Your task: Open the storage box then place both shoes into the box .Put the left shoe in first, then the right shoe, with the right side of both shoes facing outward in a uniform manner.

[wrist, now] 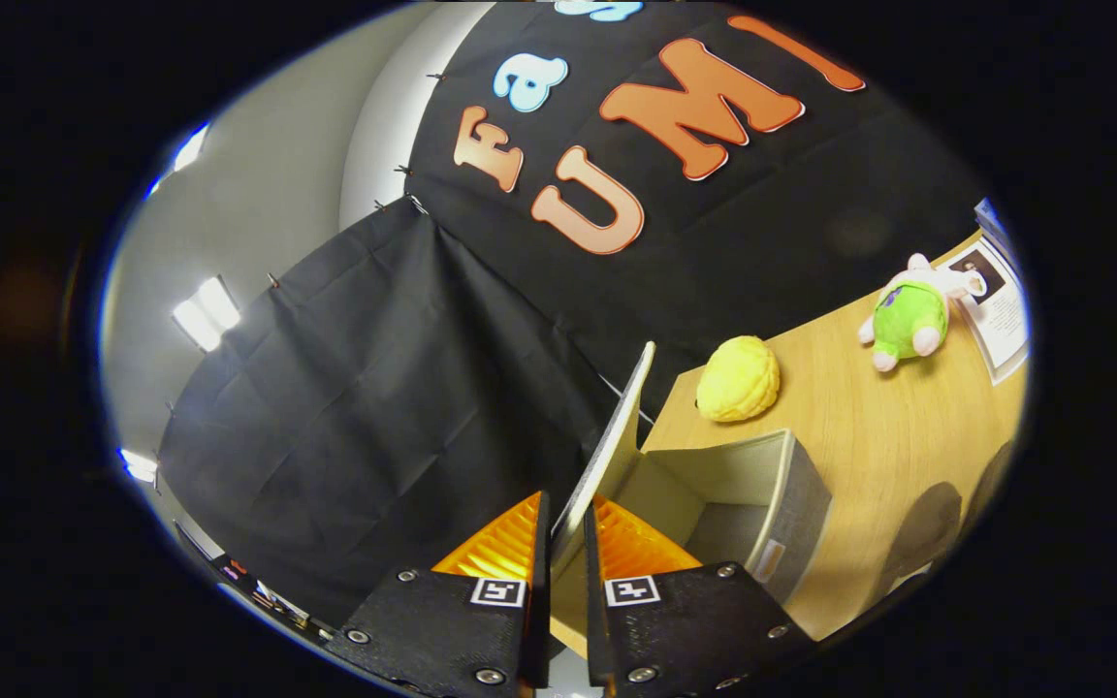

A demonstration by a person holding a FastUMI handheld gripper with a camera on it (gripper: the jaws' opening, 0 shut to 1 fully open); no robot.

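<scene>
- Between my gripper's two fingers, seen from the gripper view, stands the thin edge of the storage box's lid; the fingers are pressed close on either side of it, pinching it.
- That lid is swung up, tilted well past the box's rim, and runs on from the fingertips toward the black cloth wall.
- Just right of the fingers sits the storage box, its mouth uncovered and its pale inner walls showing (I see nothing lying inside it).
- It rests on a wooden table; beyond it lie a yellow plush toy and, farther off, a green and white plush toy beside a printed sheet.
- My judgement: I am at the opening step, nearly done.
- Next I would need to carry the lid fully back, spread the fingers to let it go, then fetch the left shoe.
</scene>
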